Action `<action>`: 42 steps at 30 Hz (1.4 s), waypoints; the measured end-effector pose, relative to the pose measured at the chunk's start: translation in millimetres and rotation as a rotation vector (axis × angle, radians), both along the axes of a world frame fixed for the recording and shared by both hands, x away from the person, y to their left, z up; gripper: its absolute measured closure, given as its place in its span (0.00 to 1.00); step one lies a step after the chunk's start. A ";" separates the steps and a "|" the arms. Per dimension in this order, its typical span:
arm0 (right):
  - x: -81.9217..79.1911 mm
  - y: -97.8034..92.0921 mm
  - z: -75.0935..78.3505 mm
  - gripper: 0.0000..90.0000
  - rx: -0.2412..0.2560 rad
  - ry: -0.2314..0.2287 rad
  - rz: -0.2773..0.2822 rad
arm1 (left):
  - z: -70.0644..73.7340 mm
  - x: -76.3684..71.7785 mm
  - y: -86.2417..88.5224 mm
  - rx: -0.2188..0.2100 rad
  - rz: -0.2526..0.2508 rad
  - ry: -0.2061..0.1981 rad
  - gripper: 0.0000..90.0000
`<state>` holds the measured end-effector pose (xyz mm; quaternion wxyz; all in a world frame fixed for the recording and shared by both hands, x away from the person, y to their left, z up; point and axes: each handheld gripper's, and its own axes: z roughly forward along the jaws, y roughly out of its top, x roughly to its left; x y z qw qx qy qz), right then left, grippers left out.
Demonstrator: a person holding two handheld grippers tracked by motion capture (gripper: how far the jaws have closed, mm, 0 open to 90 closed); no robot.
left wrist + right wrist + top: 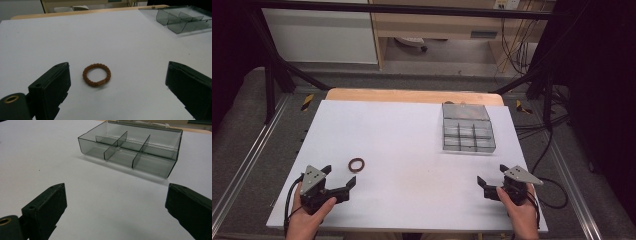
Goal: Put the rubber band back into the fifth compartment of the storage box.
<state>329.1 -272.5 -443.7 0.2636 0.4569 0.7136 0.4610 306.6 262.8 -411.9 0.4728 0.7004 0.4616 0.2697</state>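
Observation:
A brown beaded bracelet [357, 164] lies flat on the white table sheet [412, 150], near the front left. My left gripper [340, 176] stands open just in front of it and holds nothing. In the left gripper view the bracelet [97, 75] lies a little ahead of the wide-spread jaws of the left gripper [118, 65], nearer the left one. A smoky clear compartment box [467, 131] sits at the back right with its lid folded back. My right gripper [491, 175] is open and empty in front of that box [150, 167], well short of it.
The box [180, 20] has several empty compartments. A bare wooden strip [412, 95] of the table shows beyond the white sheet. Metal rails [242, 165] and black cables [547, 150] run beside the table, and a person's hands hold both grippers at the front edge.

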 end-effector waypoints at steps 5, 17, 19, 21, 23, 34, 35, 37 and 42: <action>-1.7 0.2 1.3 0.05 0.005 -0.007 -0.008 | -0.8 9.4 -0.5 0.001 -0.003 0.016 0.06; 0.1 4.0 -1.7 0.05 -0.011 0.009 0.011 | -6.8 39.9 -11.1 0.000 -0.041 0.026 0.07; 0.0 4.7 -1.1 0.05 -0.011 0.008 0.011 | -7.7 43.5 -9.8 -0.001 -0.040 0.031 0.08; -0.1 5.2 -0.7 0.05 -0.015 0.012 0.013 | -10.2 47.4 -7.3 0.001 -0.031 0.055 0.10; -0.1 5.6 -0.7 0.05 -0.013 0.016 0.015 | -11.5 48.4 -6.5 0.006 -0.028 0.064 0.11; 0.4 8.3 -0.5 0.05 -0.024 0.017 0.028 | -24.8 63.3 -19.3 0.086 -0.025 0.149 0.36; 0.4 8.3 -0.5 0.05 -0.024 0.017 0.028 | -26.5 65.5 -20.9 0.093 -0.027 0.150 0.36; 0.9 8.2 -1.0 0.05 -0.022 0.020 0.029 | -29.8 68.6 -24.3 0.097 -0.032 0.164 0.43; 1.0 8.5 -1.0 0.05 -0.022 0.020 0.034 | -34.1 73.8 -27.1 0.116 -0.032 0.183 0.54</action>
